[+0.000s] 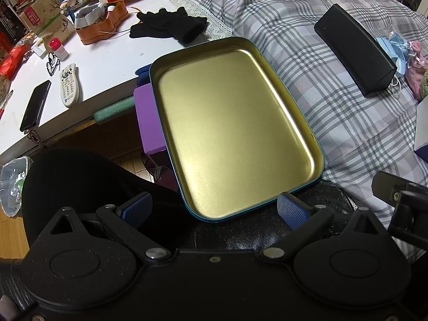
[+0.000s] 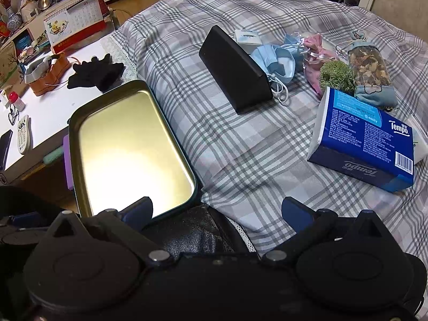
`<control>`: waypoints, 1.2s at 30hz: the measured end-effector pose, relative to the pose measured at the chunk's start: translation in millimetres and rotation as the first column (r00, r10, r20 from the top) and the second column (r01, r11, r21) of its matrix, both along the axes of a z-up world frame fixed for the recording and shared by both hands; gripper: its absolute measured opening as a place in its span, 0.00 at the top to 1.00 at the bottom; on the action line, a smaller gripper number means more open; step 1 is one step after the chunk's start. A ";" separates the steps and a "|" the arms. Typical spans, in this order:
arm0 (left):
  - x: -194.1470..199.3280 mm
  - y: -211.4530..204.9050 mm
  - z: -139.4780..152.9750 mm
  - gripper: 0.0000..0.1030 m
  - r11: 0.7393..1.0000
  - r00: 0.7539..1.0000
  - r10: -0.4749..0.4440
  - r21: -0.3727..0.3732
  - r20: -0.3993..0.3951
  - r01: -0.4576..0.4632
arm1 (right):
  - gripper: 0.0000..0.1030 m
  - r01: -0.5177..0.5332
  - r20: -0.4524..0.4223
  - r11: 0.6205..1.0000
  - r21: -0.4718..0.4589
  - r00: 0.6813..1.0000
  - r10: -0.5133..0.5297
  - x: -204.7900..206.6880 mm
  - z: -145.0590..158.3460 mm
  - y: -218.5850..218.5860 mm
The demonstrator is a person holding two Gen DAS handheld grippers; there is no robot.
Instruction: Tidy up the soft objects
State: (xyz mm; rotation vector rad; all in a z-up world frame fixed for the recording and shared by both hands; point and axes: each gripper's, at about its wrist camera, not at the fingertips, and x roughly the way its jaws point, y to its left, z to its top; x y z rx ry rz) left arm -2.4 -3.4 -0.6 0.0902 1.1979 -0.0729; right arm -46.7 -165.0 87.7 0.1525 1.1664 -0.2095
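— What sits nearest the tin tray (image 1: 235, 133)?

— The left gripper (image 1: 214, 208), fingers spread apart and holding nothing, at the tray's near rim. The right gripper (image 2: 216, 211) is also agape and empty, its left finger at the tray's near corner.

— And the soft things?

— Right of the tray on the plaid bedspread (image 2: 240, 147) lies a Tempo tissue pack (image 2: 361, 144). Beyond it are a green scrunchie (image 2: 335, 76), a sachet pouch (image 2: 369, 75), a pink pouch (image 2: 317, 53) and blue face masks (image 2: 278, 58) beside a black case (image 2: 235, 72).

— Anything past the tray?

— Black gloves (image 1: 168, 25), on the white table (image 1: 107, 61) just behind it.
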 end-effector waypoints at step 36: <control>0.7 2.4 -2.0 0.06 0.999 1.000 0.022 0.027 -0.002 -0.022 | 0.00 0.031 -0.042 0.999 0.010 0.999 -0.030 -0.8 -6.8 -8.0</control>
